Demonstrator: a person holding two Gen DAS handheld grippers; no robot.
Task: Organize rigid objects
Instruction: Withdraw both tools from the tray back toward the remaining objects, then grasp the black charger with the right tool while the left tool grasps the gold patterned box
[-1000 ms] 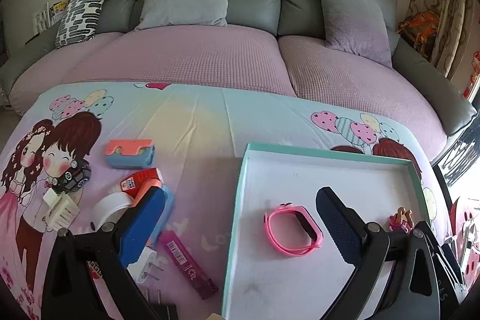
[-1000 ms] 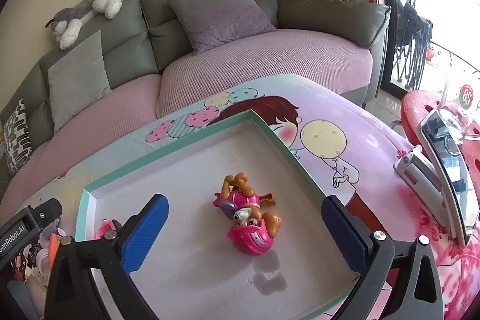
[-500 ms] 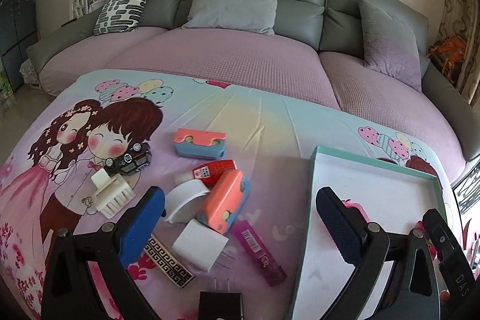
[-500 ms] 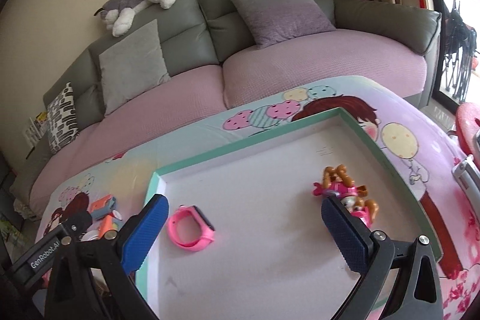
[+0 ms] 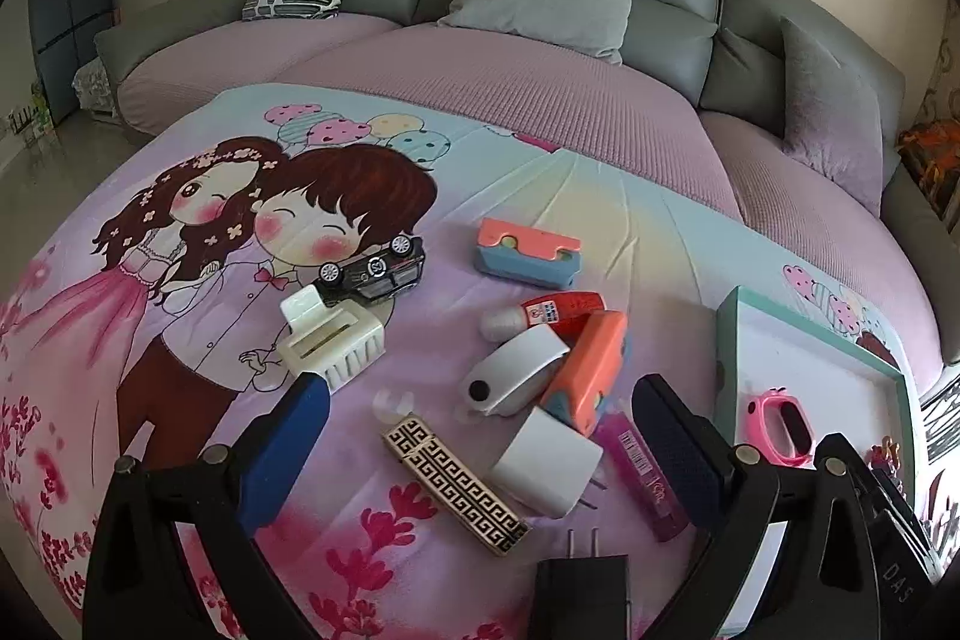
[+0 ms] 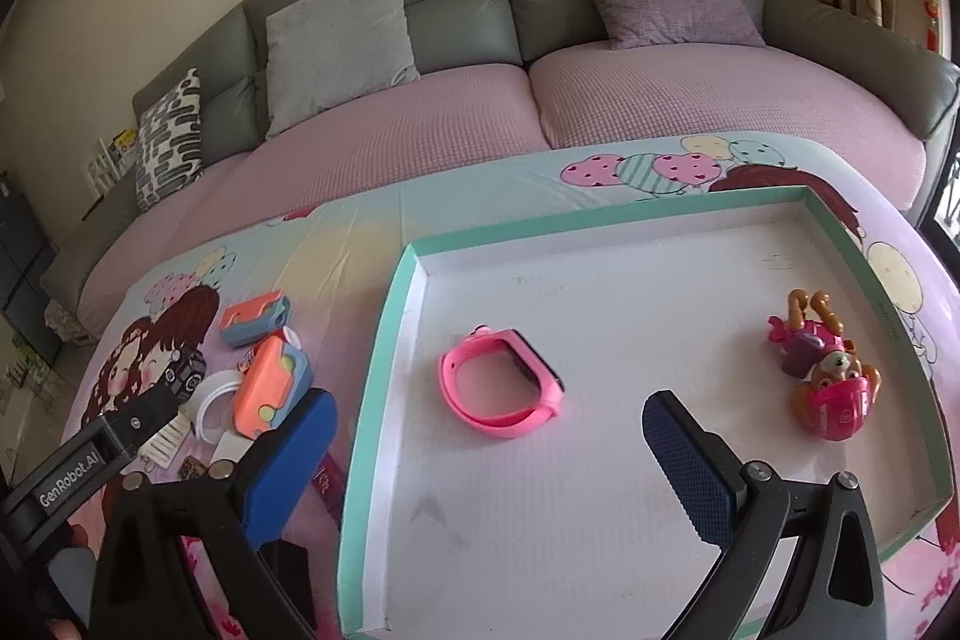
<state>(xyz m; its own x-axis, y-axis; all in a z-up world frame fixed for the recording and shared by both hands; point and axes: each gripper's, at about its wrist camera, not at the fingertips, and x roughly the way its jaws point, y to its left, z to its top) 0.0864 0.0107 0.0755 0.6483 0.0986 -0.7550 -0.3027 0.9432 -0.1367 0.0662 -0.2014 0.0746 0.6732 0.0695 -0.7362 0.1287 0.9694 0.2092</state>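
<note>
My left gripper [image 5: 480,436] is open above a pile of small things on the cartoon tablecloth: a white charger [image 5: 543,463], a patterned bar [image 5: 456,484], a white tape dispenser [image 5: 513,379], an orange and blue case [image 5: 591,370] and a black toy car [image 5: 375,271]. Open as well, my right gripper [image 6: 486,454] hangs over the left edge of the teal-rimmed tray [image 6: 384,334]. Inside that tray lie a pink watch [image 6: 501,391] and a pink toy dog [image 6: 825,373]. Neither gripper holds anything.
A white comb-like holder [image 5: 330,334], another orange and blue case [image 5: 528,253], a red and white tube [image 5: 549,310], a magenta stick [image 5: 645,472] and a black plug [image 5: 582,586] also lie on the cloth. A grey sofa [image 6: 480,58] curves behind the table.
Both views have swung left. The left gripper moved from over the tray to over the pile of loose things. The right gripper moved from the toy dog toward the tray's left edge.
</note>
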